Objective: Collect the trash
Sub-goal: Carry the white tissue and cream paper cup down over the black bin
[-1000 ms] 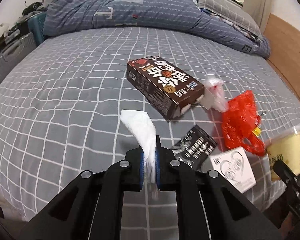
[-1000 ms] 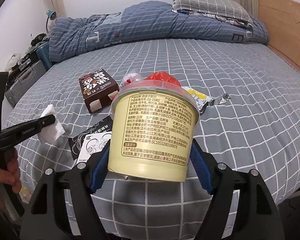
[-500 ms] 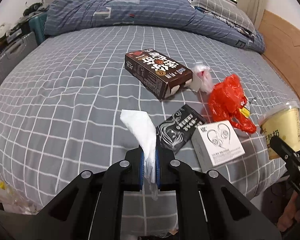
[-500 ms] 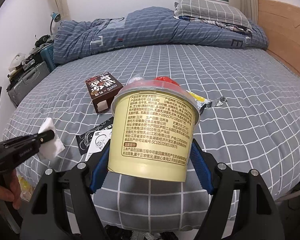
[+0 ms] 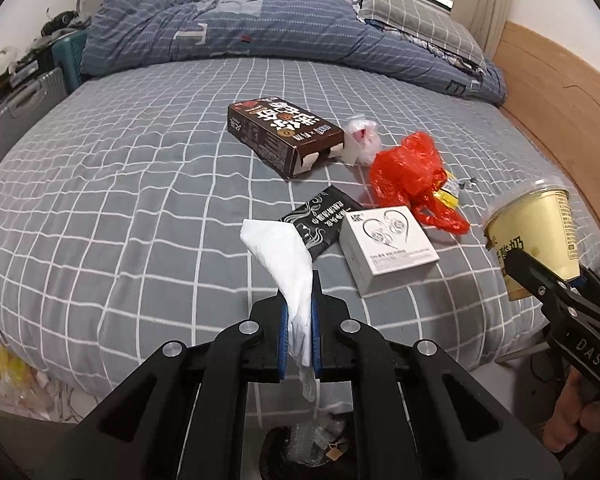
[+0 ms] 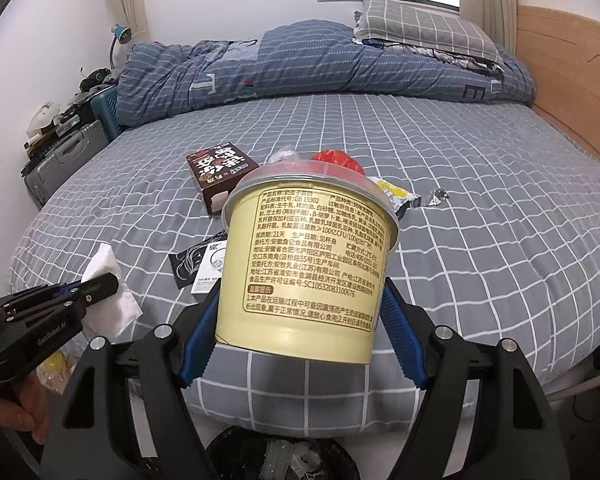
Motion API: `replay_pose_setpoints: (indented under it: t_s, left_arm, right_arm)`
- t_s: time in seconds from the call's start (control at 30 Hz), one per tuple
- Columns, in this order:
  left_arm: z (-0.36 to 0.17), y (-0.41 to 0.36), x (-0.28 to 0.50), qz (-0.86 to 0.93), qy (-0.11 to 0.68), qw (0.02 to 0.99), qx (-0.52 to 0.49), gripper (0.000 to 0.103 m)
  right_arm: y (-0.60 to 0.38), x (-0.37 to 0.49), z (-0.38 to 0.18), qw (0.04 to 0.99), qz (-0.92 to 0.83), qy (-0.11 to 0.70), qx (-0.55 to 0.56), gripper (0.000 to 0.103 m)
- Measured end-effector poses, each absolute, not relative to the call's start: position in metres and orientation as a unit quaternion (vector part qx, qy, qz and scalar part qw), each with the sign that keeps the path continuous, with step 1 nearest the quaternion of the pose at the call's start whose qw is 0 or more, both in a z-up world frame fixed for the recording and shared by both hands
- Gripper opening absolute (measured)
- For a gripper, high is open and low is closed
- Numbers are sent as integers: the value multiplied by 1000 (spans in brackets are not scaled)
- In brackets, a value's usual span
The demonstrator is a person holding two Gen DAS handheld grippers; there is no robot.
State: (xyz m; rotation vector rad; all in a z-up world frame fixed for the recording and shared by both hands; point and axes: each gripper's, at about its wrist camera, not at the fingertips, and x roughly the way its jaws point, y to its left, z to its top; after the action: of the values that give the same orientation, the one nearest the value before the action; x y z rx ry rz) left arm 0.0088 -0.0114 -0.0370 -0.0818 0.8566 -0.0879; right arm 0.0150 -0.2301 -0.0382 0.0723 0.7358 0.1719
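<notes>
My left gripper [image 5: 300, 312] is shut on a white tissue [image 5: 284, 256], held off the near edge of the bed; the tissue also shows in the right wrist view [image 6: 108, 292]. My right gripper [image 6: 300, 320] is shut on a pale yellow yogurt cup [image 6: 308, 260], seen at the right in the left wrist view [image 5: 536, 232]. On the bed lie a brown carton [image 5: 284, 136], a red plastic bag [image 5: 412, 176], a white earphone box [image 5: 388, 244], a black packet [image 5: 320, 220] and a yellow wrapper [image 6: 396, 196]. A dark bin [image 6: 280, 456] with trash sits below both grippers.
The grey checked bed [image 5: 120, 200] has a blue duvet [image 5: 240, 28] and pillow [image 5: 416, 12] at the far side. Suitcases [image 5: 12, 112] stand at the left. A wooden bed frame [image 5: 560, 92] is at the right. Plastic litter [image 5: 12, 372] lies on the floor at the left.
Both grippers have drawn back from the bed toward its near edge, still holding the tissue and the cup. The bin below has come into view.
</notes>
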Motion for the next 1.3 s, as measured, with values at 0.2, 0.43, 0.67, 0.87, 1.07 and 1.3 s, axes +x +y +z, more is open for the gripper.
replay_pose_setpoints:
  t_s: [0.2,0.43,0.67,0.87,1.07,1.3]
  left_arm:
    - [-38,-16,-12,-43,411,910,-40,9]
    - [-41,-16,-35,-41,411,910,-41,9]
    - [-46,-15,-55,-41,415,908,-46,9]
    - [-54,-11,-74,-38,421,905,-51,8]
    - [-62,-11,-93,-36,429,901,-54,8]
    - [-70,-10,-116,-34,438,896,-60,8]
  right_arm:
    - [-229,1,-39,928,84,361,33,71]
    - [-230,-15,-38,929,83,360,31,71]
    - [-230,-36,-44,925,82,369,30,71]
    - [-221,-55,-47,924,87,372,20,71]
    - [-216,-75,-53,920,91,380,14,71]
    - [-215,-100,-59,918,96,385,10,71]
